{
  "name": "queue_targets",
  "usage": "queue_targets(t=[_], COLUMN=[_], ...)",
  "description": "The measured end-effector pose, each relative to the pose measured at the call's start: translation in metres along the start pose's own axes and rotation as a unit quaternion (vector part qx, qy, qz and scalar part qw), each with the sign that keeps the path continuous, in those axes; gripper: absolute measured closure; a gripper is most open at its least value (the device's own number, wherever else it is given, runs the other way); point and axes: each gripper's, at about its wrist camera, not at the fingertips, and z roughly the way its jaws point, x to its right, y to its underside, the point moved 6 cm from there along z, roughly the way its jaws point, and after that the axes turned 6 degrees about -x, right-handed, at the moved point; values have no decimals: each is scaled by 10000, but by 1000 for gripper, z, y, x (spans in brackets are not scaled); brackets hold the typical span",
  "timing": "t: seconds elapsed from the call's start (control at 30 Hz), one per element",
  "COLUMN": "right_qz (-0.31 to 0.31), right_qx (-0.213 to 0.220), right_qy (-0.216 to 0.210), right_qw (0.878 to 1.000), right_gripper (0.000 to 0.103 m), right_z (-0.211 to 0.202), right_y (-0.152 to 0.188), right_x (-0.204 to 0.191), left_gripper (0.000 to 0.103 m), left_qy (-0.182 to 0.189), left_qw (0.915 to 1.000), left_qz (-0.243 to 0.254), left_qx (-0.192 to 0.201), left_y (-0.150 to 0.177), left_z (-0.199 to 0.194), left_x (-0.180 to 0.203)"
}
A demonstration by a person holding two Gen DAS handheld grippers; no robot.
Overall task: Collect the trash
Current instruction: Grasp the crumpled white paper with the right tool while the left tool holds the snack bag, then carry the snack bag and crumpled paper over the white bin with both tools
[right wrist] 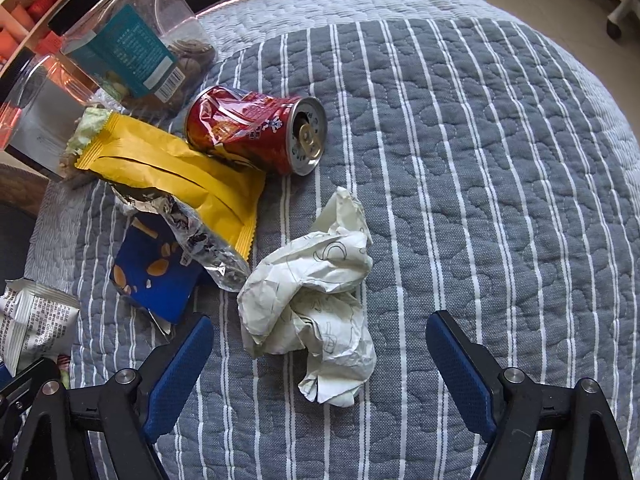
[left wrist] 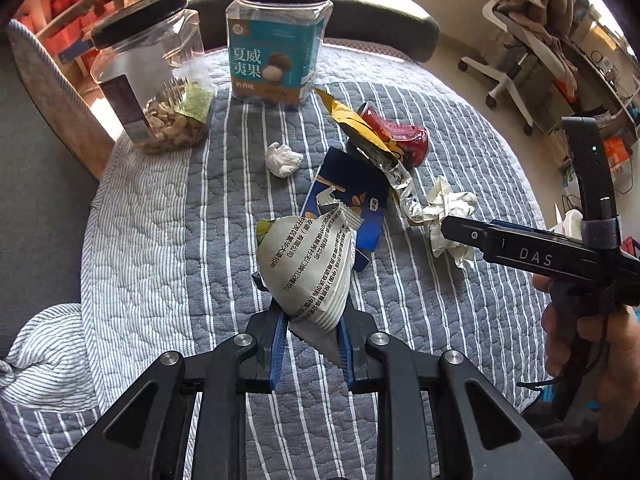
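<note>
Pinched between the blue pads of the left claw [left wrist: 310, 330], a crinkled white snack wrapper printed with black text [left wrist: 306, 264] stood up from the jaws, lifted clear of the grey quilted cover with white stripes [left wrist: 400, 304]. Just beyond it lay a dark blue snack packet [left wrist: 352, 200], flat on the cover and partly under a torn yellow foil-lined wrapper [left wrist: 362, 124]. A crushed red drink can [left wrist: 394, 132] lay on its side beside the yellow wrapper, apparently touching it, though the overlap hid the contact. A small white tissue ball [left wrist: 283, 159] sat alone to the left of the blue packet.

Further back stood two clear plastic jars with black lids: one with a teal label [left wrist: 276, 40], one holding cashews [left wrist: 154, 76].

The right claw [right wrist: 320, 354] hung with its blue pads spread wide, one on either side of a crumpled sheet of white paper with faint line drawings [right wrist: 316, 300], neither pad touching it. That paper lay on the cover just in front of the yellow wrapper's serrated edge and near the can. From the left view the right claw came in from the right edge, gripped by a bare hand [left wrist: 592, 344].
</note>
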Motion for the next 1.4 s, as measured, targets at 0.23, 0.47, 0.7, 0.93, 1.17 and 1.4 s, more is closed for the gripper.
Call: queue_targets(t=[0.23, 0.47, 0.7, 0.93, 1.17, 1.4], right_qz=[-106, -211, -146, -7, 231, 570], right_qx=[-97, 89, 232, 286, 423, 567], right_qy=[141, 236, 228, 357, 486, 589], right_qw=[9998, 9995, 9994, 9990, 9977, 9950], right_gripper=[52, 67, 67, 67, 67, 67], right_z=[19, -4, -36, -61, -90, -118], right_y=[1, 3, 14, 26, 36, 49], right_x=[-7, 2, 23, 61, 106, 155], left_gripper=[79, 79, 79, 79, 79, 79], left_qy=[-62, -53, 57, 155, 259, 403], left_qw=[10000, 9999, 9997, 9992, 9977, 9957], left_qz=[-11, -130, -62, 158, 474, 748], left_qx=[-3, 77, 210, 324, 402, 371], left_y=[2, -1, -7, -12, -20, -26], left_z=[1, -3, -9, -13, -13, -5], left_x=[-1, -3, 15, 49, 91, 140])
